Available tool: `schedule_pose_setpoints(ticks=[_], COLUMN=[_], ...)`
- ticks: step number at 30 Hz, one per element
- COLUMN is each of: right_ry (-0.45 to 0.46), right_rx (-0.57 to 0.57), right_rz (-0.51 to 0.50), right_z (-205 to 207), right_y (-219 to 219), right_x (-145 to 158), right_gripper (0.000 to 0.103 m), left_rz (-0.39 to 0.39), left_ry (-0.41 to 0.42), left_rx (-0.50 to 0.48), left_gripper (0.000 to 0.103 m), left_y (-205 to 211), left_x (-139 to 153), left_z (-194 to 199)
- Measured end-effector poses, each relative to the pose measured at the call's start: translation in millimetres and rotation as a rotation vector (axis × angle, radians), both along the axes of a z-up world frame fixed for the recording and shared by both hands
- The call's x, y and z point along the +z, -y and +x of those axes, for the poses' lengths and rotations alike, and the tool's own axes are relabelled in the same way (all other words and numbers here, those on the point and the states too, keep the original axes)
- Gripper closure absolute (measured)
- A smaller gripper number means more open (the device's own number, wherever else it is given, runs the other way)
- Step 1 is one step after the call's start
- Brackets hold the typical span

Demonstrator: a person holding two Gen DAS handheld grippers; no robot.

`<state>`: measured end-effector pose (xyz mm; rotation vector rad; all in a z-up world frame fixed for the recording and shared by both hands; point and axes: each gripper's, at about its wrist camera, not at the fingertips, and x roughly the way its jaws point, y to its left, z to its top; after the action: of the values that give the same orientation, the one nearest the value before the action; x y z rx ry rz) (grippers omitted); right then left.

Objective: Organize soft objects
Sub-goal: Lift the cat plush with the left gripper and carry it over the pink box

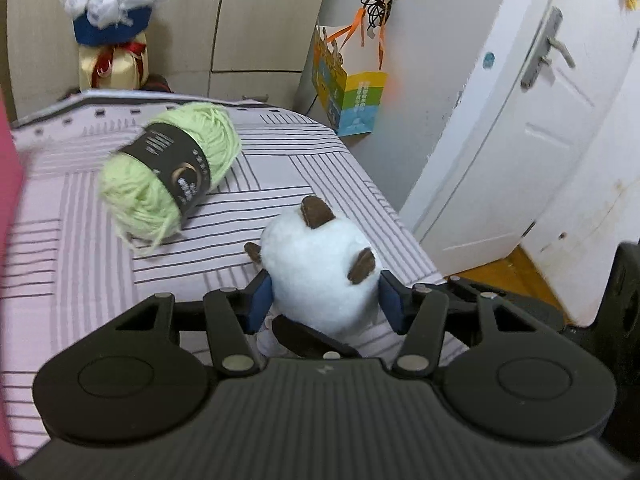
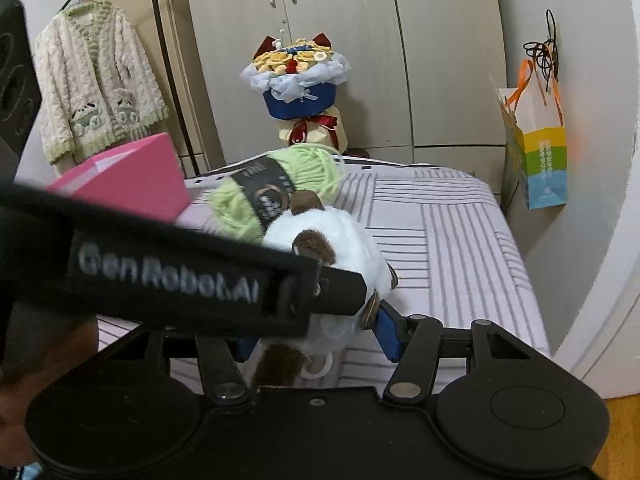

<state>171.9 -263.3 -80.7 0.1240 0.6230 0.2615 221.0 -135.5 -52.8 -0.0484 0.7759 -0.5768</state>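
Plush toy [image 1: 320,268] pinched between left gripper [image 1: 326,300] pads
Right gripper [image 2: 316,334] spread around the same toy; green yarn skein [image 1: 168,176] lies beyond on striped bed [image 1: 80,260].

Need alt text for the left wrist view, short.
The left gripper has its blue-padded fingers on either side of a white plush toy with brown ears on a striped bedsheet. A light green yarn skein with a black label lies beyond it; a white door stands to the right.
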Motion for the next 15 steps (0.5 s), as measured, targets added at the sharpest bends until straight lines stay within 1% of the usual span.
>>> schedule_pose_setpoints(ticks=[3,6,8,12,15], right_ry=[0.003,-0.005,-0.03,-0.027,-0.016], right_rx=[0.008,0.024,0.026,0.056,0.088], right_rz=[-0.005,-0.033,-0.046,-0.092,-0.12], right_z=[-13,-26,-31,-46,-56], right_y=[-10,-22,-29,-43,-55], right_x=[6,13,21,37,45], right_gripper=[0.04,0.04,0.04,0.04,0.04], left_rz=[0.027,0.041,0.044,0.006,0.004], left_ry=[0.004,-0.039,-0.042,-0.035,-0.023], left_rx=[0.006,0.022,0.015,0.021,0.031], left_gripper=[0.048,0.048,0.048,0.048,0.048], left_y=[-6,-13,-19,-37,-49], left_x=[8,17,21,30,36], left_z=[-14,-21,-28,-47,-61])
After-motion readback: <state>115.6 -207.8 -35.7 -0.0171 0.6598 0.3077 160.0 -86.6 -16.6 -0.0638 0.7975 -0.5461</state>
